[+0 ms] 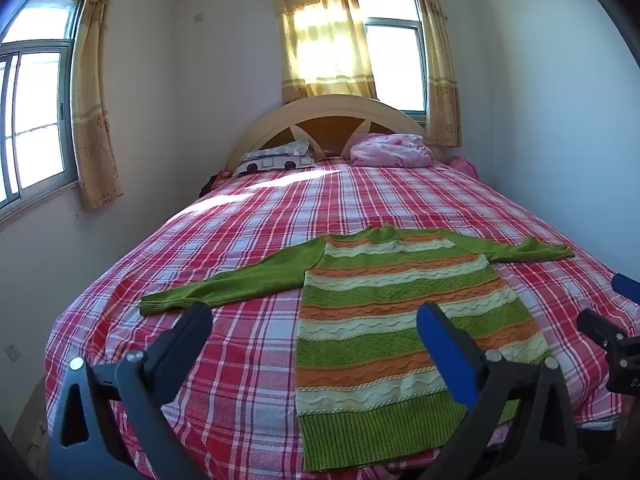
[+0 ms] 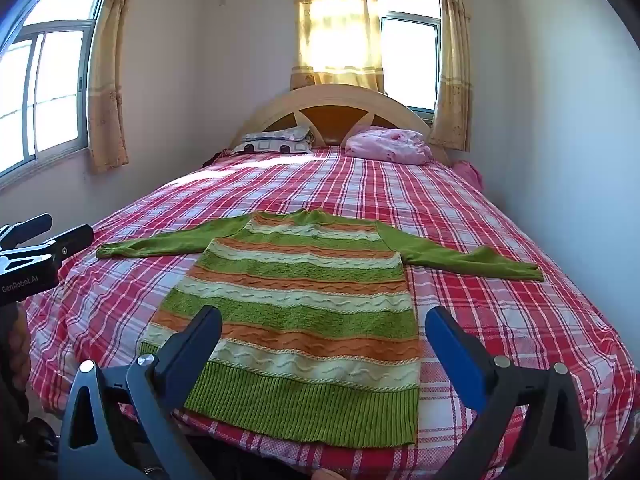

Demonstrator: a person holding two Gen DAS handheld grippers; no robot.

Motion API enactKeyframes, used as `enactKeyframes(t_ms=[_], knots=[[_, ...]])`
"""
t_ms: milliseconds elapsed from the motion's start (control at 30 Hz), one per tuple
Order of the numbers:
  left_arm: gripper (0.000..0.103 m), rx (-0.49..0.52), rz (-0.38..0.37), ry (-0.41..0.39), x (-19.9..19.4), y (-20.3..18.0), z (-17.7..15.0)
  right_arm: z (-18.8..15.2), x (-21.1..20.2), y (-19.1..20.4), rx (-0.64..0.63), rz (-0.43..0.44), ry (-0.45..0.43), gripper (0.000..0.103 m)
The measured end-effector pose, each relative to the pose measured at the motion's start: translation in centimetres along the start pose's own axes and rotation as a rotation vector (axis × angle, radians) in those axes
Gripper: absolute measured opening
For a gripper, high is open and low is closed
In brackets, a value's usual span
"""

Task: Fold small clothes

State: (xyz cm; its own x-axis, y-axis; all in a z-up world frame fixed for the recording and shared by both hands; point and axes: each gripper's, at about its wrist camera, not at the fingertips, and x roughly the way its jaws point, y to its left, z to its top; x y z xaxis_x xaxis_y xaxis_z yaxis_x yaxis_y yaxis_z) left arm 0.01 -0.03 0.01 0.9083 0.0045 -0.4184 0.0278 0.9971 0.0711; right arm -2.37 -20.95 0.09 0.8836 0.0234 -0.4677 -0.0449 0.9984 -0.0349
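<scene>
Now both grippers, left gripper [image 1: 314, 330] and right gripper [image 2: 324, 332], hover level above the striped sweater's [image 2: 304, 304] hem (spread flat on the bed [image 2: 500, 300]), jaws wide, holding nothing.

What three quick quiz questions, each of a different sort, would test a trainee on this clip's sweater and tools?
1. True or false: the green, orange and cream striped knit sweater lies spread flat on the red plaid bedsheet, both sleeves out.
2. Multiple choice: the left tool and the right tool are A) both open, B) both shut, C) one clamped on the hem.
3. Fill in: beside the patterned pillow at the headboard sits a crumpled ____ bundle.

Key: 1 true; 2 A; 3 pink.
</scene>
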Motion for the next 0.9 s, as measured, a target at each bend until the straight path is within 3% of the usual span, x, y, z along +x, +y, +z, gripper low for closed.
enactKeyframes(t_ms=[900], knots=[[0.103, 0.011, -0.02, 0.033, 0.8, -1.0, -1.0, -0.6, 0.9, 0.8, -0.016, 0.003, 0.04, 0.102]])
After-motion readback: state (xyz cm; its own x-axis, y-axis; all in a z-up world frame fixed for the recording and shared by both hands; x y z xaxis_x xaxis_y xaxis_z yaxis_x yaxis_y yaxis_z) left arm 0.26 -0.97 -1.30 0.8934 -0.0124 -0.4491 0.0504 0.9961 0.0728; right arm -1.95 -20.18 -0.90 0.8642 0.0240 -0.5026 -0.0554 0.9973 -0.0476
